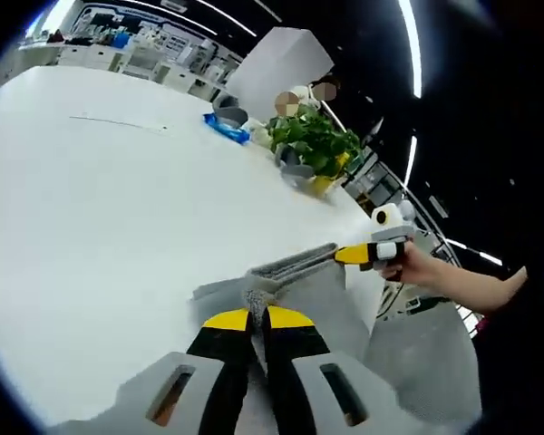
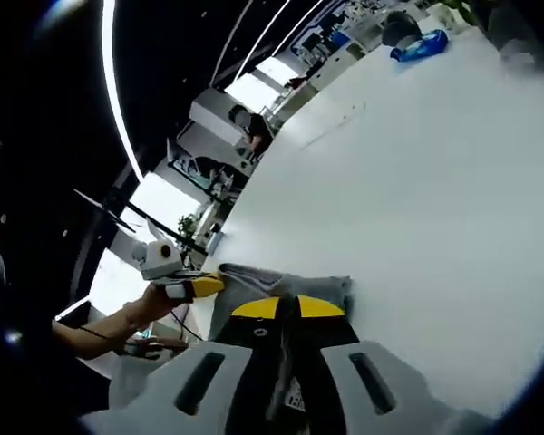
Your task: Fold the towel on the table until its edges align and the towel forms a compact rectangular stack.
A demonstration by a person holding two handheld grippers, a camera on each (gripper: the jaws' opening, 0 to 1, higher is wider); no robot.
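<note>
- My left tongs (image 1: pixel 257 319), pressed together, pinch a corner of the gray towel (image 1: pixel 313 290) right at their tips.
- My right tongs (image 2: pixel 288 307) pinch the opposite corner; the towel's edge spans between them above the white table (image 1: pixel 118 208).

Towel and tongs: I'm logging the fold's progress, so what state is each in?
Towel: grey, partly folded, lifted off the white table at two edges.
Left tongs: shut on towel.
Right tongs: shut on towel.
</note>
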